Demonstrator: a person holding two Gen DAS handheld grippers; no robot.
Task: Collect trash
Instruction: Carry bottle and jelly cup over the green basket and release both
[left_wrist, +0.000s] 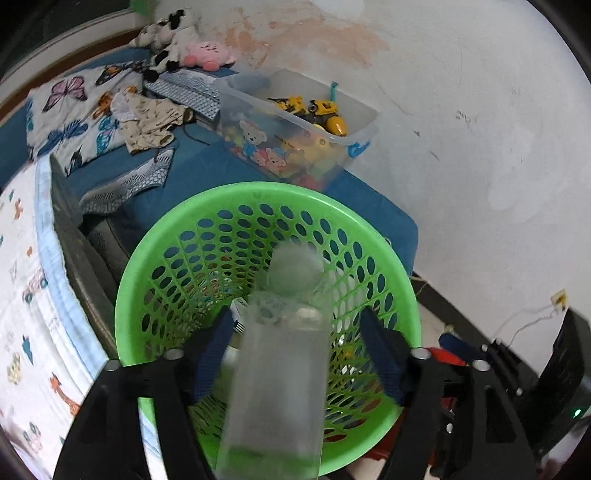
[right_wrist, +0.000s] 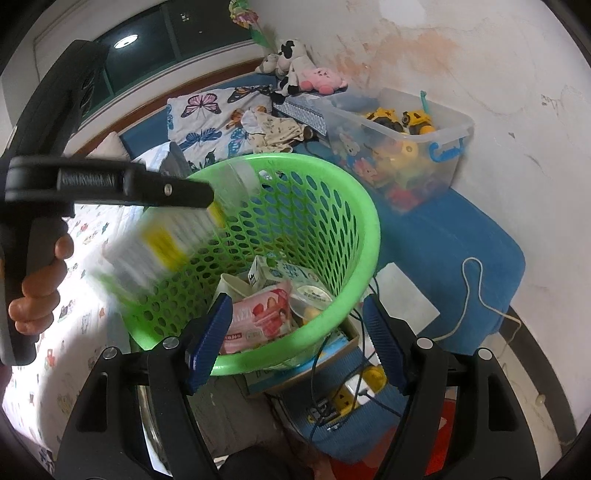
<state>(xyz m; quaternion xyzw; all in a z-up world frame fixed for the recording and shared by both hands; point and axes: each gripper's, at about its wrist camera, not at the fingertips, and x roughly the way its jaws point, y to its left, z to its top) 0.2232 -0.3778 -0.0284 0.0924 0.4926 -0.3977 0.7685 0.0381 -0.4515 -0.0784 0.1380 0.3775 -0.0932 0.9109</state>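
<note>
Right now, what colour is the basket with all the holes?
Bright green. The basket shows best in the right wrist view.

Black plastic gripper (right_wrist: 297, 332) frames carry ribbed blue fingers (right_wrist: 208, 338) (silver screws at the pivots).

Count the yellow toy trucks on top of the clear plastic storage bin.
2. Yellow toy trucks, side by side atop the other toys in the clear plastic storage bin: one left, one right. More may be buried underneath.
</note>
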